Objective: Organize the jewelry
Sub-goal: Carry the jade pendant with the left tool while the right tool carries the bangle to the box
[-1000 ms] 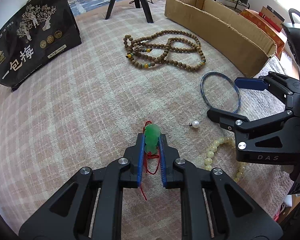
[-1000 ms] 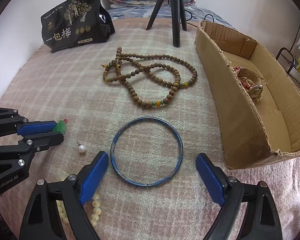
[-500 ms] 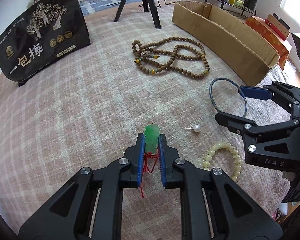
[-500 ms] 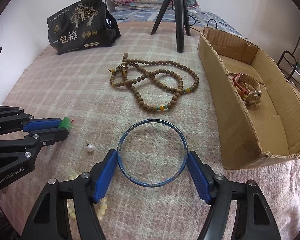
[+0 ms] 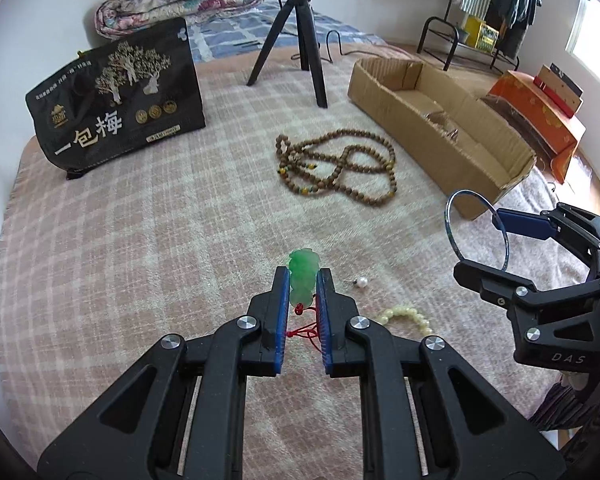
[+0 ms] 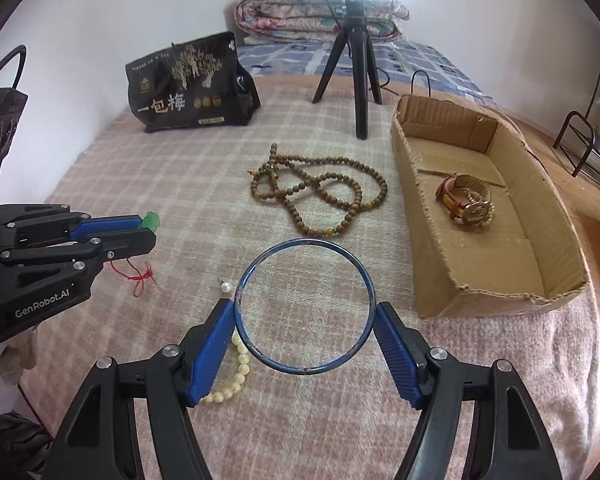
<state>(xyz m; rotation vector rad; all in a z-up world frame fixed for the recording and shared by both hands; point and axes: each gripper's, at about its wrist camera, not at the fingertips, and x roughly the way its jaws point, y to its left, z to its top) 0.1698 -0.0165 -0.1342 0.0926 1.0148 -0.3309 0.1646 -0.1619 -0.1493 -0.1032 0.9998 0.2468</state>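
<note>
The left claw (image 5: 303,280) was nearly closed, pinching a green pendant (image 5: 303,276) between its blue pads, with the pendant's red cord (image 6: 138,278) dangling below, clear of the blanket (image 5: 140,240). The right claw (image 6: 305,328) had just been closing and gripped a blue bangle (image 6: 305,306) across its width, one pad pressing each side; in the left view the bangle hung tilted above the blanket.

On the blanket lay a long string of brown beads (image 6: 320,196), between the claws and a black tripod (image 6: 354,76). A single pearl (image 5: 363,282) sat just beside the pendant's claw, and a pale bead bracelet (image 6: 232,376) lay near it, partly hidden by the right claw's left finger. To the right stood an open cardboard box (image 6: 428,260) holding a watch (image 6: 468,204). A black bag (image 5: 116,108) stood at the far left.
</note>
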